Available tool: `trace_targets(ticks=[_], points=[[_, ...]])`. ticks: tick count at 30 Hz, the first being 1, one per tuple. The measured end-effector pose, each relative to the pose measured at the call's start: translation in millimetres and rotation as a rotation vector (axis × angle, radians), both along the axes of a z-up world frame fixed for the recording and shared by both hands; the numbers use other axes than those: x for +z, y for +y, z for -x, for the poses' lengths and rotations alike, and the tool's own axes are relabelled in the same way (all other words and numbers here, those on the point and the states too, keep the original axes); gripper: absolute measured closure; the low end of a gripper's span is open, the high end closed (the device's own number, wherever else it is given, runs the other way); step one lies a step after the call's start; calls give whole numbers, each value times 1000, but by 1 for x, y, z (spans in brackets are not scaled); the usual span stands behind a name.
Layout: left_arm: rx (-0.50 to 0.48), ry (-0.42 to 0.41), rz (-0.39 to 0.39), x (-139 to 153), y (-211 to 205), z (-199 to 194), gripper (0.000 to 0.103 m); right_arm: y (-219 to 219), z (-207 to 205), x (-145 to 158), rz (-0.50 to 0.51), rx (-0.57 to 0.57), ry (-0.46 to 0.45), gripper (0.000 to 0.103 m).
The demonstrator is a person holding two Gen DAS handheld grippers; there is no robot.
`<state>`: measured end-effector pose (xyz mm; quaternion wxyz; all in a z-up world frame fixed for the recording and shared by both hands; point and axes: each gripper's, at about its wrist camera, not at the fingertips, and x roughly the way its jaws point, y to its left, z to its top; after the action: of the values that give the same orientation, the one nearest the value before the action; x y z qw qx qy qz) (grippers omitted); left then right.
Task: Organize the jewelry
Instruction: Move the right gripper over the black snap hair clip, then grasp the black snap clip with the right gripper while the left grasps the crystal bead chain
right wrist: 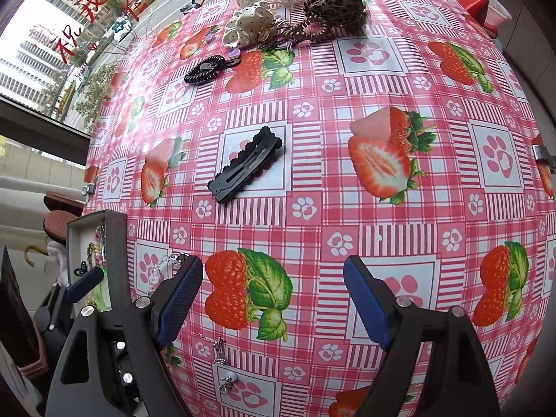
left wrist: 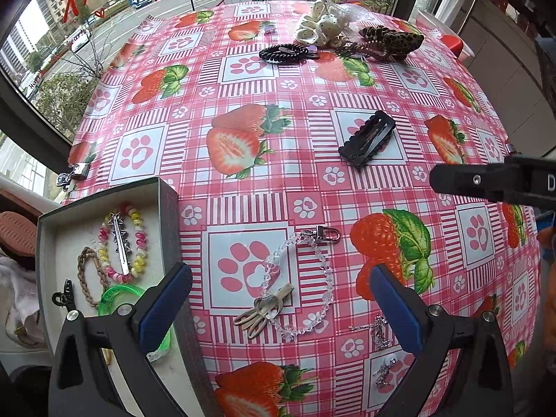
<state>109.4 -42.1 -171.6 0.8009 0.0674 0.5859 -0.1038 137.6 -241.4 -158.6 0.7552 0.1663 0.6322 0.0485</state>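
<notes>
Grey box (left wrist: 166, 229) at the table's left edge already holds a bead bracelet (left wrist: 137, 239) and several clips; crystal chain (left wrist: 312, 278) beside it, black barrette (left wrist: 368, 137) and scrunchies (left wrist: 319, 22) beyond remain; both grippers' jaws released, empty.

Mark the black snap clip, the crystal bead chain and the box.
black snap clip (right wrist: 245, 165), right wrist view, middle of its body
crystal bead chain (left wrist: 326, 288), left wrist view, right-hand run of beads
box (left wrist: 170, 215), left wrist view, its right wall
</notes>
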Motion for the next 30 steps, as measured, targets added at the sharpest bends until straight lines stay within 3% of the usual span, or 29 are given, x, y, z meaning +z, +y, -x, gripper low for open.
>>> trace_targets(ticks=[6,13,20,22,25,27,30], points=[[8,8,-28,-12,-8,-3,0,10,-41,-11,-9,-49,14,18],[32,23,-27,-21,-4,-6,0,32,-75,-37,46,-65,66,18],[31,50,-27,-32,-6,-10,6,70,-94,-45,228,42,45,17],[26,53,-25,-34,-8,-10,6,83,-95,-48,304,98,42,20],[15,68,-31,-38,-11,-10,18,91,-90,-44,328,154,2,36],[16,80,-31,-41,-11,-11,20,93,-88,-41,327,172,-11,60],[12,76,-36,-41,-12,-10,29,90,-84,-39,309,174,-14,63]])
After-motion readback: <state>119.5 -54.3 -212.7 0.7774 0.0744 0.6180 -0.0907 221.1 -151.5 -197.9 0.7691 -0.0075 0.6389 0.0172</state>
